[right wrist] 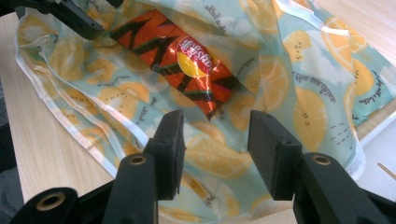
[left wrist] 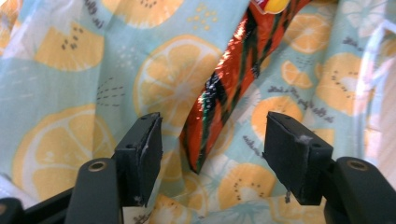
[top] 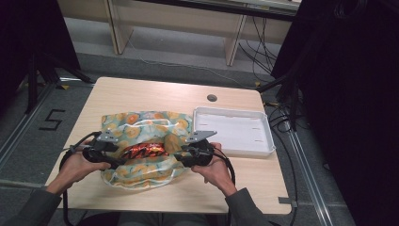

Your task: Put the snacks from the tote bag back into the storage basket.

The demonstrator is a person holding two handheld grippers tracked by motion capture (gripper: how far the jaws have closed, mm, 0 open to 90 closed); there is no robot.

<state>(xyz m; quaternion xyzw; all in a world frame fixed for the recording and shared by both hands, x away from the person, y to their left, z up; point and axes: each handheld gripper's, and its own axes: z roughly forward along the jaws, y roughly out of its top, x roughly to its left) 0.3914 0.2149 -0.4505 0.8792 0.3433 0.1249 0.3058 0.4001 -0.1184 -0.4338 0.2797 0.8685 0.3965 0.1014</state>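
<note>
Overhead, I see the tabletop [top: 155, 92] carrying a lemon-print bag [top: 141, 123] spread flat in the middle, with a shiny orange packet [top: 143, 151] lying across its near half. My left gripper [top: 113, 162] sits at the packet's left end and my right gripper [top: 181, 155] at its right end, both low over the bag, a hand behind each. A white tray [top: 263, 141] lies just beside the bag on the right, apart from both grippers.

Through the left gripper view, the jaws stand parted with a wide gap, and the gripper [left wrist: 212, 144] frames the packet [left wrist: 229, 93], whose crimped end reaches down into that gap. Neither pad presses on the foil; I see bare bag [left wrist: 60, 70] print between each pad and the packet. So the left jaws are released, with the packet's end loose between them.

Through the right gripper view, the jaws are likewise parted and grasp nothing. The gripper [right wrist: 215, 140] hovers over the bag [right wrist: 303, 107], and the packet [right wrist: 177, 58] lies on the fabric beyond the tips, its near corner just short of the gap, its logo facing up. At the top left I see the other gripper [right wrist: 77, 18] at the packet's far end. Bare tabletop [right wrist: 51, 144] shows on the left, and a corner of the tray [right wrist: 380, 154] at the lower right.
</note>
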